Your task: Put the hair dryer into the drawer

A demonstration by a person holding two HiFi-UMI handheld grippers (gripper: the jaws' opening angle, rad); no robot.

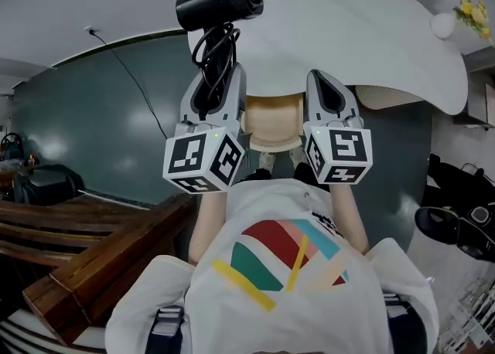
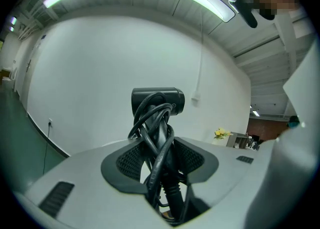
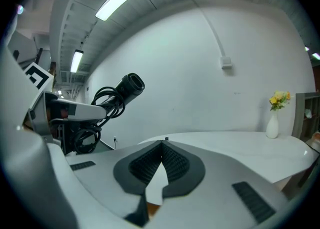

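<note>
A black hair dryer (image 1: 220, 1) with its cord wound round the handle stands upright in my left gripper (image 1: 219, 74), which is shut on the handle and cord. In the left gripper view the dryer (image 2: 157, 100) rises from between the pads, barrel on top. My right gripper (image 1: 325, 82) hangs beside it on the right, its tips meeting with nothing between them (image 3: 161, 145). The right gripper view shows the dryer (image 3: 129, 87) at the left. A light wooden drawer-like box (image 1: 271, 124) sits under the white table's edge, between the two grippers.
The round white table (image 1: 348, 28) lies ahead, with a white vase of yellow flowers (image 1: 456, 20) at its far right. Dark wooden benches (image 1: 93, 252) stand at the lower left. Black gear (image 1: 456, 225) lies on the floor at the right.
</note>
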